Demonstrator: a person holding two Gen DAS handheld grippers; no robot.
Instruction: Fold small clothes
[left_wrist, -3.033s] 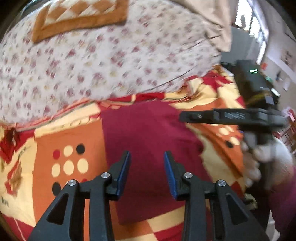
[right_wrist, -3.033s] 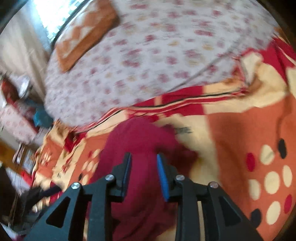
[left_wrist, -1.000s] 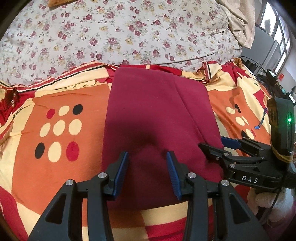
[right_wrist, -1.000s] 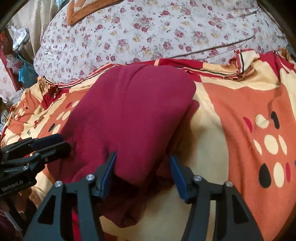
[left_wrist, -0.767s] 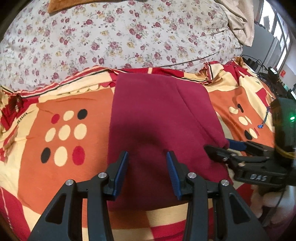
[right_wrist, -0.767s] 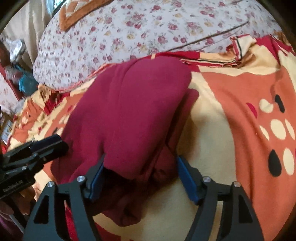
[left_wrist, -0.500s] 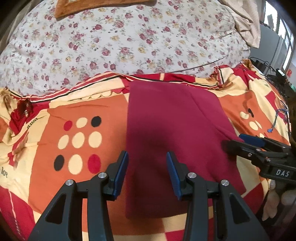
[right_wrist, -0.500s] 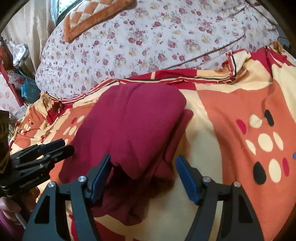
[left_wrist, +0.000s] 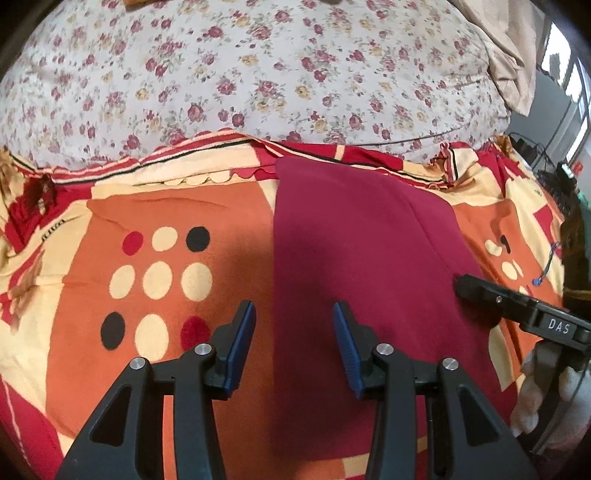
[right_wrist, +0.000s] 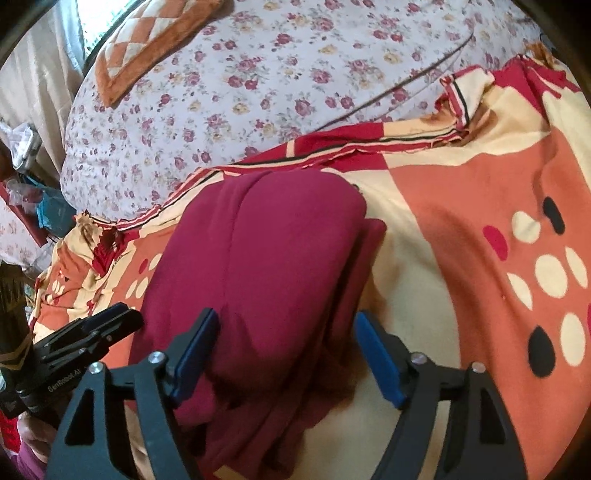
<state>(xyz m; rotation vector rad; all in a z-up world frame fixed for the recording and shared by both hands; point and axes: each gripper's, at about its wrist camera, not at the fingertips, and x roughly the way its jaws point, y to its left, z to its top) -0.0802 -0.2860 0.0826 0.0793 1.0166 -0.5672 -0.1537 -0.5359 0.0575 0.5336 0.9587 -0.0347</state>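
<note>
A maroon garment (left_wrist: 354, 266) lies folded lengthwise on the patterned blanket (left_wrist: 122, 369), a long strip running away from me. In the right wrist view the garment (right_wrist: 258, 280) bulges in layered folds, with loose edges bunched at its near end. My left gripper (left_wrist: 293, 347) is open and empty, hovering above the garment's near left edge. My right gripper (right_wrist: 286, 358) is open wide, its jaws either side of the garment's near end, holding nothing. Its fingertip (left_wrist: 480, 290) shows at the garment's right edge in the left wrist view.
A floral quilt (left_wrist: 258, 74) lies beyond the blanket. An orange checked cushion (right_wrist: 147, 40) rests on it at the far left. Cluttered items (right_wrist: 33, 184) stand off the bed's left side. Cables and devices (left_wrist: 554, 177) lie at the far right.
Both grippers have drawn back from the garment. The left gripper shifted left, so the garment now sits right of centre. The right gripper's jaws opened wider.
</note>
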